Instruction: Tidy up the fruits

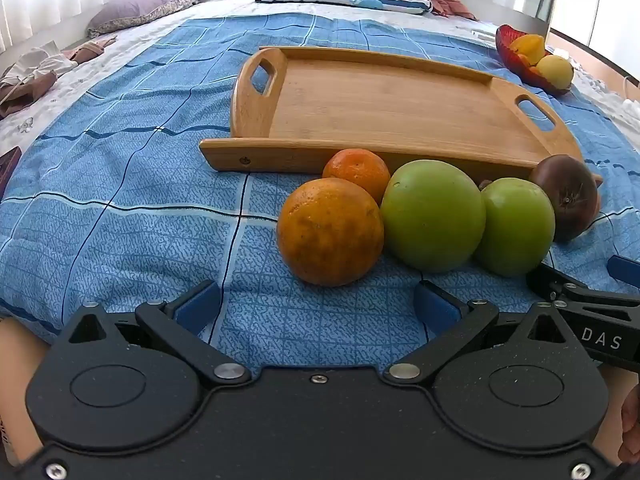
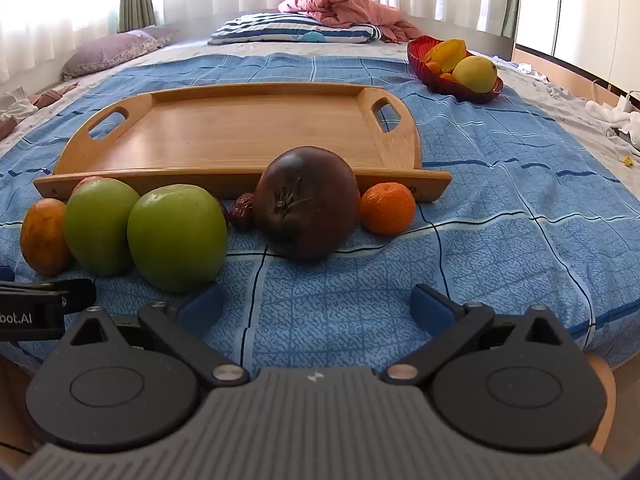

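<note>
Both hand-held grippers spread wide, nothing between the jaws: left hand-held gripper (image 1: 316,304) hangs over the blue bedspread (image 1: 120,208) just short of the big orange (image 1: 330,232); right hand-held gripper (image 2: 318,306) sits in front of the dark fruit (image 2: 307,202). Fruits lie in a row on the bed along the near rim of the wooden tray (image 1: 380,108) – big orange, small orange (image 1: 357,174) behind it, two green fruits (image 1: 433,216) touching, dark fruit at right end. In right view, another small orange (image 2: 387,208) beside the dark fruit, w/ a wrinkled date (image 2: 243,212) between green and dark. Tray holds no fruit. Red bowl (image 2: 424,68) w/ yellow fruit sits well behind, to the right.
</note>
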